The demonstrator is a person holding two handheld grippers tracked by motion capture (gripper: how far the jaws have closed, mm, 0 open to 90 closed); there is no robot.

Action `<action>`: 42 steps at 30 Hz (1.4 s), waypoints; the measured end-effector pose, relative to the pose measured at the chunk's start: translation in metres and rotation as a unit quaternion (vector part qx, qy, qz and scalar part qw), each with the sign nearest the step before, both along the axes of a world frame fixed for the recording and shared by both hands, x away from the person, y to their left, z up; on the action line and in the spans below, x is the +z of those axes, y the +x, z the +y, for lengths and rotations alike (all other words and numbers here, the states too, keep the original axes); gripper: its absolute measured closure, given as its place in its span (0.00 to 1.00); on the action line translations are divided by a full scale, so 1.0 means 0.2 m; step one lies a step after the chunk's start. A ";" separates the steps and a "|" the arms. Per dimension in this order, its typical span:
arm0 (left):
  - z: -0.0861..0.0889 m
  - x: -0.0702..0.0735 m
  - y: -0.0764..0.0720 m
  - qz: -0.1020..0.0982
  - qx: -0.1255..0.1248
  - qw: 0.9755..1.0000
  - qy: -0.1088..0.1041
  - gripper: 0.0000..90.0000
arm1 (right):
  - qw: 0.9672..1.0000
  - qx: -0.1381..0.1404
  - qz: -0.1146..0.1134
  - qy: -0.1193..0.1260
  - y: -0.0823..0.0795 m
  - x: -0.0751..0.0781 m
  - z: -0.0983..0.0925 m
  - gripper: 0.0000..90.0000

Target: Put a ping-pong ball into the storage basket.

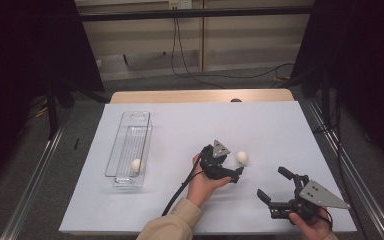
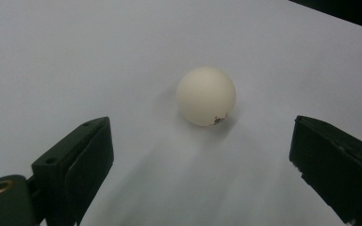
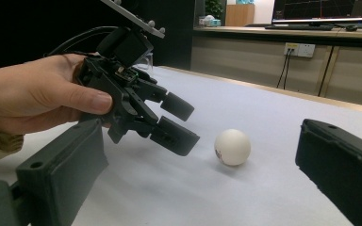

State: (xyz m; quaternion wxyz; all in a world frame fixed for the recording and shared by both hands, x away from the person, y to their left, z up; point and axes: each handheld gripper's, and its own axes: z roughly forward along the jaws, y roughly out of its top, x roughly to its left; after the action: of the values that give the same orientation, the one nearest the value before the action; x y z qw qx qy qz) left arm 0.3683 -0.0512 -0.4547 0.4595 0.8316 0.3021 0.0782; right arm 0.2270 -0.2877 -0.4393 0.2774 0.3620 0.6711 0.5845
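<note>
A white ball (image 1: 242,157) lies on the white table sheet (image 1: 190,125), right of middle. My left gripper (image 1: 237,169) is held low just to its left, open, its jaws pointing at the ball from a short way off. In the left gripper view the ball (image 2: 206,95) sits ahead of the spread jaws, with a dark speck near its base. My right gripper (image 1: 271,182) stands open and empty near the front right. The right gripper view shows the ball (image 3: 233,147) and the left gripper (image 3: 186,123) beside it. A second white ball (image 1: 136,164) rests in a clear bin (image 1: 142,120) at the left.
The clear bin is long and narrow, running front to back on the left side of the sheet. A black cable (image 1: 177,192) trails from the left gripper toward the front edge. Metal rails (image 1: 35,170) flank the table.
</note>
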 end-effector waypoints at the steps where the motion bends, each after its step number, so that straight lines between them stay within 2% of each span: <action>1: 0.00 0.00 0.00 0.000 0.001 1.000 0.000 0.08 | 1.000 0.000 0.000 0.000 0.00 0.00 0.00 0.02; 24: -0.03 0.00 0.01 -0.002 0.003 1.000 0.006 0.08 | 1.000 -0.001 0.000 0.000 0.00 0.00 0.00 0.02; 42: -0.09 0.00 0.02 0.007 -0.002 1.000 0.006 0.07 | 1.000 0.000 0.000 0.000 0.00 0.00 0.00 0.02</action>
State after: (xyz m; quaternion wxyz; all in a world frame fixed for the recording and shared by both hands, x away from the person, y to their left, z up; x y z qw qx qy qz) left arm 0.3730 -0.0694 -0.4540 0.4521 0.8355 0.3034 0.0732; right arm 0.2269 -0.2877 -0.4391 0.2775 0.3620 0.6708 0.5848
